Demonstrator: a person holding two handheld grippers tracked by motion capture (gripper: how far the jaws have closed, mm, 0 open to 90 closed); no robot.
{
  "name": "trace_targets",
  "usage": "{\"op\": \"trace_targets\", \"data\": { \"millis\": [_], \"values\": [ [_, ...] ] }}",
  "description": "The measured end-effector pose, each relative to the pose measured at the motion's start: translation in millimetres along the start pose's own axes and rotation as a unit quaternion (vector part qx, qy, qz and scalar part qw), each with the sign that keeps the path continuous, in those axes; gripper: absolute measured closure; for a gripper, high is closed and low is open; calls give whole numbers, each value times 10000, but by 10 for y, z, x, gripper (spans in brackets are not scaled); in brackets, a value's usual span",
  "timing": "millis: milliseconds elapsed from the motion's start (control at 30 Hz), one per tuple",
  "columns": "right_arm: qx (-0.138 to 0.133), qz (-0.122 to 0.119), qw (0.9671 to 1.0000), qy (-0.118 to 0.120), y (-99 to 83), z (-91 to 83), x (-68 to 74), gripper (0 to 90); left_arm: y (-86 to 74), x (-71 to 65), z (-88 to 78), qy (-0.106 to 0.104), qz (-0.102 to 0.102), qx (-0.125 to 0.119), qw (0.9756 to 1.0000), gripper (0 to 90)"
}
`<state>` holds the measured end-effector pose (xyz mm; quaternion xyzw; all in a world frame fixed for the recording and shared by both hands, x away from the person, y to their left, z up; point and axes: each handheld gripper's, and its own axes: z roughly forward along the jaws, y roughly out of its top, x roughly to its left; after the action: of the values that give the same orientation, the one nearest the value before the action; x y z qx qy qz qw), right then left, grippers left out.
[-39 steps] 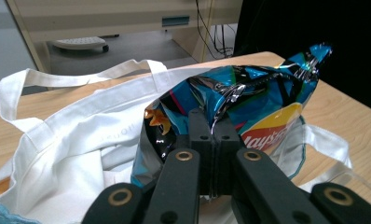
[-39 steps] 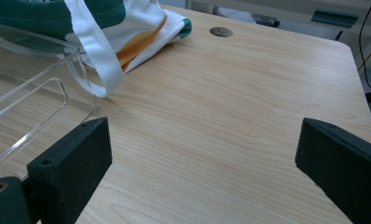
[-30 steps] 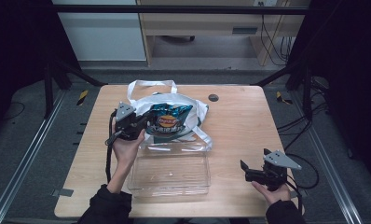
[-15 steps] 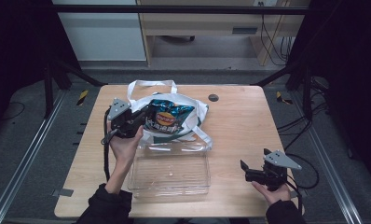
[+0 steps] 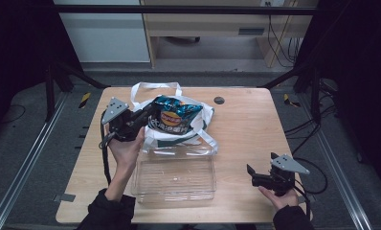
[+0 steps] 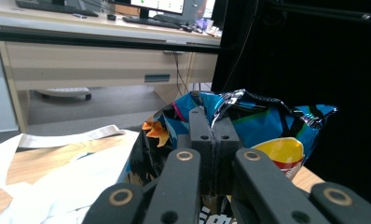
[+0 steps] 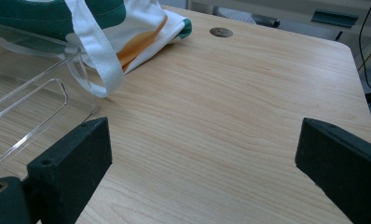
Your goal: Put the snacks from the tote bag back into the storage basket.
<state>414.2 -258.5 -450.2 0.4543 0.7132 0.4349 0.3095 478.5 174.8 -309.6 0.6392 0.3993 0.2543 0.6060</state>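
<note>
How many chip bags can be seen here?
1. The chip bag is held above the tote bag, pinched by the left tool. More may be hidden inside the tote.

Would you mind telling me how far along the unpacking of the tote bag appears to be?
Done: nothing yet; the clear tray is empty. In hand: the left gripper is shut on the chip bag, held above the tote bag. Left: probably placing it in the tray. The right gripper waits open.

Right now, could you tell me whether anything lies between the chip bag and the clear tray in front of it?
Nothing visible blocks the way. The left gripper has its jaws shut on the chip bag, held above the white tote bag. The clear tray sits just in front of the tote, open-topped and empty; the tote's strap reaches its far rim.
</note>
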Motion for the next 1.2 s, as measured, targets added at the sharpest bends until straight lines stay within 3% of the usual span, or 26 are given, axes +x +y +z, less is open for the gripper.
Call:
{"op": "trace_targets", "data": {
  "millis": [300, 633, 1200],
  "values": [
    [2, -13, 10000, -10, 0, -1, 0, 40, 90, -99, -132, -164, -29, -149, 9998, 900],
    [1, -20, 10000, -5, 0, -3, 2, 40, 89, -191, -318, -307, -1, -207, 9993, 899],
    [15, -20, 10000, -7, -3, -4, 3, 41, -60, -290, -630, -438, 172, -172, 9987, 900]
  ]
}}
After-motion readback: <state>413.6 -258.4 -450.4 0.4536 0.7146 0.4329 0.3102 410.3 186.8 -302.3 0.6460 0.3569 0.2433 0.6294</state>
